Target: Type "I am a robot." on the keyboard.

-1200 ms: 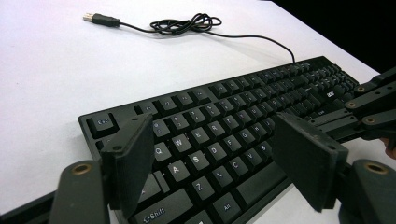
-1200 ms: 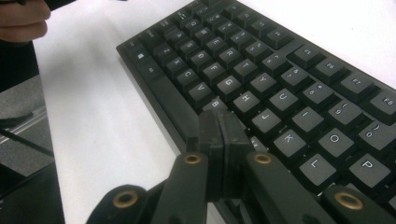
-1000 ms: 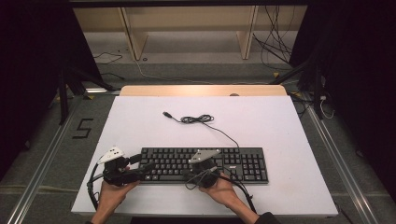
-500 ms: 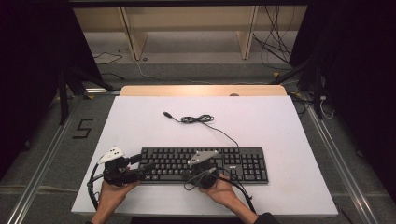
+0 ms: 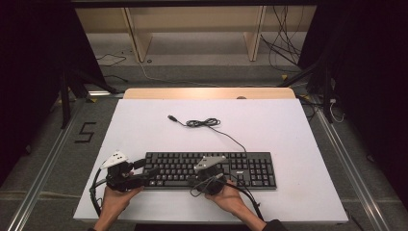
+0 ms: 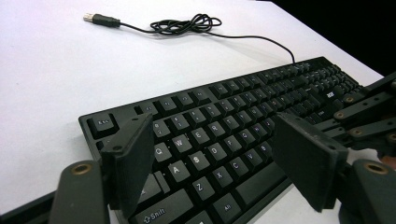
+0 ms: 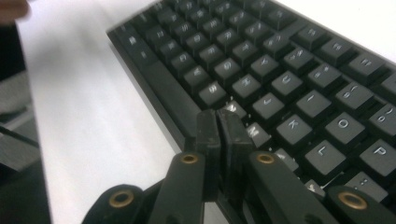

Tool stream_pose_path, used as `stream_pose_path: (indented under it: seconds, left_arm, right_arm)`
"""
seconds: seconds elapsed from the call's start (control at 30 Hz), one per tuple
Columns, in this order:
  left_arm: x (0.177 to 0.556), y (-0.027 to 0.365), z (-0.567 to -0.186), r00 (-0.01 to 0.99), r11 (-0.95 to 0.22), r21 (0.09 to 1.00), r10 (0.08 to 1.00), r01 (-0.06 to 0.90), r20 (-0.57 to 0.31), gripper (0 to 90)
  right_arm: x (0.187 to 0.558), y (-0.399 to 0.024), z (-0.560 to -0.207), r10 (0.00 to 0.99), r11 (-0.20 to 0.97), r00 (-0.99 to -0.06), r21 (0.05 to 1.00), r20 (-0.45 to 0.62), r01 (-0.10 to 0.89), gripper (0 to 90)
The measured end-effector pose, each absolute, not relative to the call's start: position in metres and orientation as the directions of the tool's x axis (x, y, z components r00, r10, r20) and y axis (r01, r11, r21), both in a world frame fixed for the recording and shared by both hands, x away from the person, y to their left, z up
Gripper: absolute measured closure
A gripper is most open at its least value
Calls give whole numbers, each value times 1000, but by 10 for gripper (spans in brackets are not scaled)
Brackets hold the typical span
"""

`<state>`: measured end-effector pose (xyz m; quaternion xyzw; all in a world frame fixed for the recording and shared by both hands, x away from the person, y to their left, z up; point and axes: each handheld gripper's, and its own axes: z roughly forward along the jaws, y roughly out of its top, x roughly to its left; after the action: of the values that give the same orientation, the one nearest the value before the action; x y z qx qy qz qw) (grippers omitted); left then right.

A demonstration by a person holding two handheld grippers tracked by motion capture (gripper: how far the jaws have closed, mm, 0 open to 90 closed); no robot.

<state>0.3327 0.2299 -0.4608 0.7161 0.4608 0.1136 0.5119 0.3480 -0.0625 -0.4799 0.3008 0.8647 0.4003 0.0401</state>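
Low over the keyboard (image 5: pixel 211 169), the left gripper (image 5: pixel 153 173) gapes while the right gripper (image 7: pixel 219 122) is pressed together.

"Esc" and "Shift" on keyboard (image 6: pixel 224 140) keys; "5" on floor (image 5: pixel 86 132)

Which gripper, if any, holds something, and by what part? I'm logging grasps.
Neither. The left gripper is open above the keyboard keys; the right gripper is shut on nothing, tips at the keys.
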Motion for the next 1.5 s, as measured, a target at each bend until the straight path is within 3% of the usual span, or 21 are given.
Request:
stream_pose_path:
  seconds: [0.23,0.47,0.57,0.83,1.13,1.5]
  left_arm:
    - [334,231,-461,546,-49,835,777,547,-312,304]
    - [337,230,-464,536,-55,828,786,558,-309,383]
    - [340,229,-466,526,-64,820,795,568,-302,458]
    - [348,225,-475,510,-114,783,814,612,-280,697]
    - [352,220,-480,518,-168,761,819,626,-245,863]
    - [356,218,-483,524,-187,749,817,635,-241,889]
  right_arm:
    - [351,-73,-468,566,428,-800,760,197,489,838]
    - [353,-85,-460,582,382,-784,779,214,497,648]
    - [354,-88,-458,591,367,-776,783,220,502,549]
    - [355,-95,-453,609,341,-761,793,223,505,391]
    - [352,-100,-450,611,329,-761,804,218,495,356]
    - [351,-101,-449,610,325,-761,807,220,493,346]
